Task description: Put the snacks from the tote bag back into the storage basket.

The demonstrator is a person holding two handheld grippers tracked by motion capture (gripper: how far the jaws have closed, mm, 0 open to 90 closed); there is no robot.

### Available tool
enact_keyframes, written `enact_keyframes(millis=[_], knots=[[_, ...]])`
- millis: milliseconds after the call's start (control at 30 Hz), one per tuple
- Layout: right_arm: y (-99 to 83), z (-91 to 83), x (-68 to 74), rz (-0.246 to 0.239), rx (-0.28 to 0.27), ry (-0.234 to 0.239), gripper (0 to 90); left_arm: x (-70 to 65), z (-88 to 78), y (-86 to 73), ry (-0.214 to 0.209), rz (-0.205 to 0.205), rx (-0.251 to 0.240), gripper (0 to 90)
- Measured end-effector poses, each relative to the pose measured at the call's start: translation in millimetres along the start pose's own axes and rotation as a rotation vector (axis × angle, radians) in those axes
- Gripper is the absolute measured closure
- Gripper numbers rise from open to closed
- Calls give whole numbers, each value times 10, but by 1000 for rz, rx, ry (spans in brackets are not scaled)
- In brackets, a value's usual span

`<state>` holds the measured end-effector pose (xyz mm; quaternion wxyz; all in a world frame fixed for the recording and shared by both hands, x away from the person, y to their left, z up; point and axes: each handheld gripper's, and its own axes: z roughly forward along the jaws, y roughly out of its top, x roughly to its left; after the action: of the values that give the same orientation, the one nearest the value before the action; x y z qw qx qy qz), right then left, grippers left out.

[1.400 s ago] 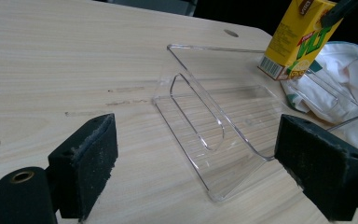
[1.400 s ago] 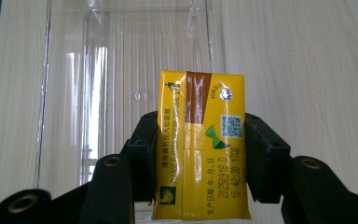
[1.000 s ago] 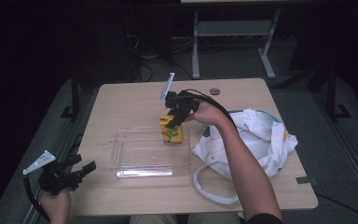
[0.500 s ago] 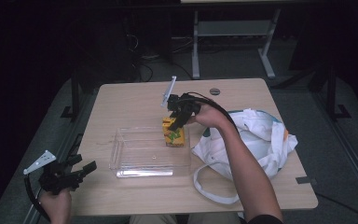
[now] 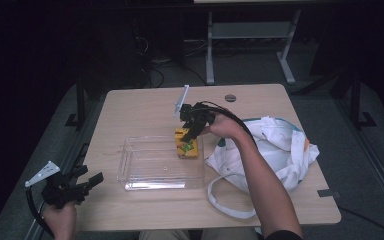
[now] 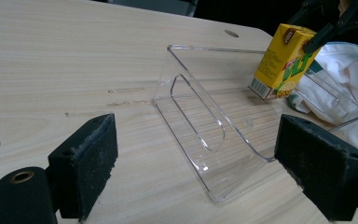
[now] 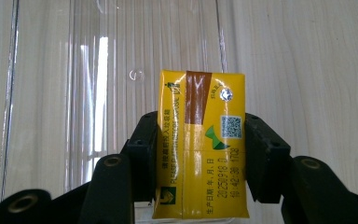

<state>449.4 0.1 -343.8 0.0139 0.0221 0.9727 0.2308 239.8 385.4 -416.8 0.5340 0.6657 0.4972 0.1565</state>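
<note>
Dark room hides surroundings; right gripper (image 7: 200, 158) clamps carton (image 7: 200, 144)

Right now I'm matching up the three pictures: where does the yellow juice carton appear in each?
High view: juice carton at centre, held at the clear tray's right end.
Left gripper view: upper right, tilted over the tray.
Right gripper view: centre, clamped between the jaws.
Shared landmark: the clear tray.

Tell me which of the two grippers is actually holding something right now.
The right gripper: its jaws clamp the yellow drink carton over the clear tray. The left gripper is open, holding nothing.
</note>
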Motion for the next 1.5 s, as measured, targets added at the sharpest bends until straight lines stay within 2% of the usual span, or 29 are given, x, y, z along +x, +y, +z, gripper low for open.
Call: enact_keyframes(millis=[333, 833, 933, 1067, 1300, 1500], knots=[[-29, 27, -4, -7, 3, 0, 522, 0, -3, 3, 0, 3, 6, 126], [-65, 81, 6, -7, 37, -13, 522, 2, -2, 2, 1, 4, 8, 127], [-77, 89, 0, -10, 22, -13, 522, 2, -1, 2, 0, 4, 9, 127], [-96, 88, 17, -2, 34, -19, 521, 1, -2, 3, 0, 5, 9, 127], [-107, 89, 32, -27, 24, -24, 518, -8, 1, 4, -1, 3, 9, 127], [-125, 85, 32, -16, 20, -22, 514, -4, 1, 4, -1, 3, 9, 127]])
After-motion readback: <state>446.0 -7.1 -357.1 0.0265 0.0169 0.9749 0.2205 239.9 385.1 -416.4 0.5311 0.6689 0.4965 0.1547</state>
